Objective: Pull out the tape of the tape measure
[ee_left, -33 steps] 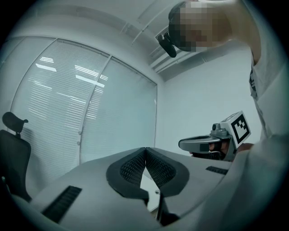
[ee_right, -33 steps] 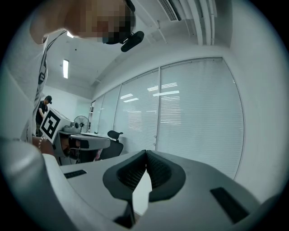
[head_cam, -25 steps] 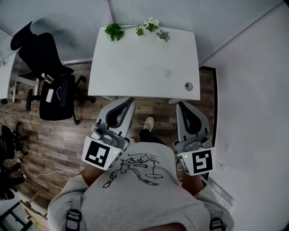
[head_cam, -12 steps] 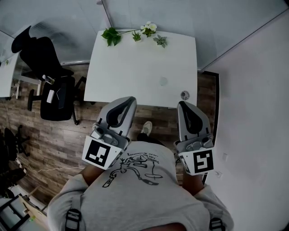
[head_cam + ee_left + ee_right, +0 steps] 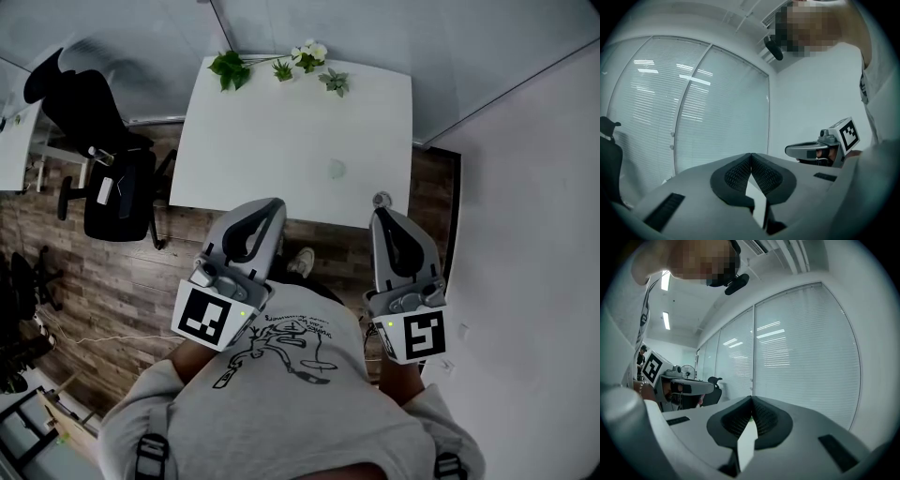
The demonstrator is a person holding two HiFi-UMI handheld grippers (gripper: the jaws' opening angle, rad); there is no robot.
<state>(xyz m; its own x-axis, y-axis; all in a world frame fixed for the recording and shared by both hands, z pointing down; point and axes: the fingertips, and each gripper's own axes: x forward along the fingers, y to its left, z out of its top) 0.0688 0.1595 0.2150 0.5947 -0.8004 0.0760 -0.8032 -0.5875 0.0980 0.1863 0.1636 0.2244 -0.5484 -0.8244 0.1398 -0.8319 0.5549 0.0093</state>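
Note:
A small round grey tape measure [image 5: 381, 199] lies at the near right corner of the white table [image 5: 272, 141]. My left gripper [image 5: 267, 208] is held level in front of my chest, its tip just over the table's near edge, jaws shut and empty. My right gripper [image 5: 382, 217] is shut and empty too, its tip right beside the tape measure and apart from it. In the left gripper view the shut jaws of the left gripper [image 5: 750, 157] face window blinds, with the right gripper [image 5: 820, 150] alongside. In the right gripper view the right gripper [image 5: 751, 401] also faces blinds, and the tape measure is hidden.
Small potted plants [image 5: 281, 66] line the table's far edge. A faint round mark [image 5: 336, 170] shows on the tabletop. A black office chair [image 5: 103, 159] stands left of the table on the wood floor. A white wall [image 5: 525, 234] runs along the right.
The table has drawn closer to both grippers in the head view. The tape measure now sits right at the right gripper's tip. Both grippers stay shut.

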